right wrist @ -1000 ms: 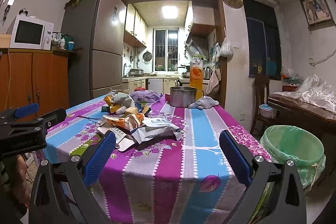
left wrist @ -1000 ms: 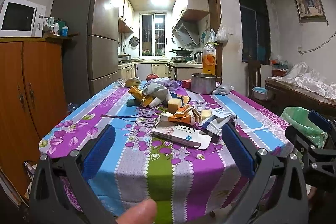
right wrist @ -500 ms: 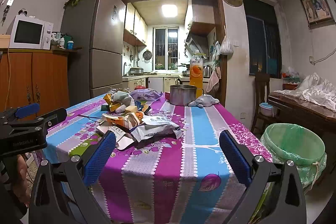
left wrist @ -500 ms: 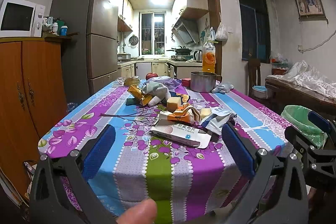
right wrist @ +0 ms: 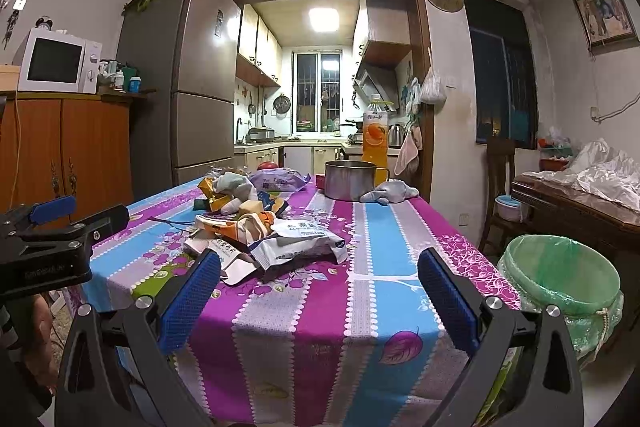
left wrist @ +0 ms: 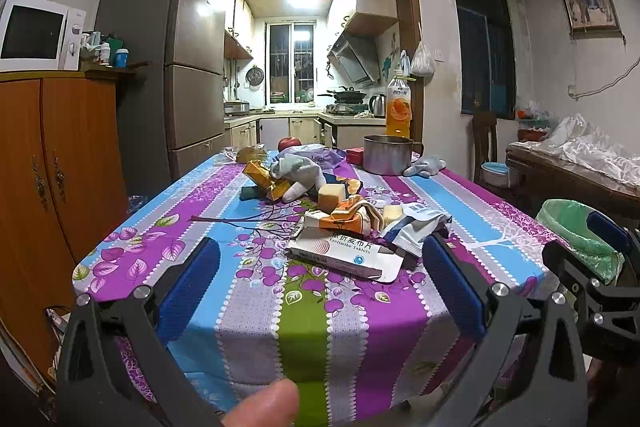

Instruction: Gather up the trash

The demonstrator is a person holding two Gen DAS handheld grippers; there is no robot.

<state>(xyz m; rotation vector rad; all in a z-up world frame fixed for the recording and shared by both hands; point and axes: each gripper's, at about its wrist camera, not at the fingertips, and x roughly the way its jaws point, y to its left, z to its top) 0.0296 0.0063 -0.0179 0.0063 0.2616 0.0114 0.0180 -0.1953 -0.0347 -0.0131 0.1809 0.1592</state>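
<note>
Both grippers lower, jaws wide.

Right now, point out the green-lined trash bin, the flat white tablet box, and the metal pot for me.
green-lined trash bin (right wrist: 560, 277): right wrist view, on the green liner inside the rim.
flat white tablet box (left wrist: 340, 253): left wrist view, on its printed top face.
metal pot (left wrist: 387, 156): left wrist view, on its side wall.
</note>
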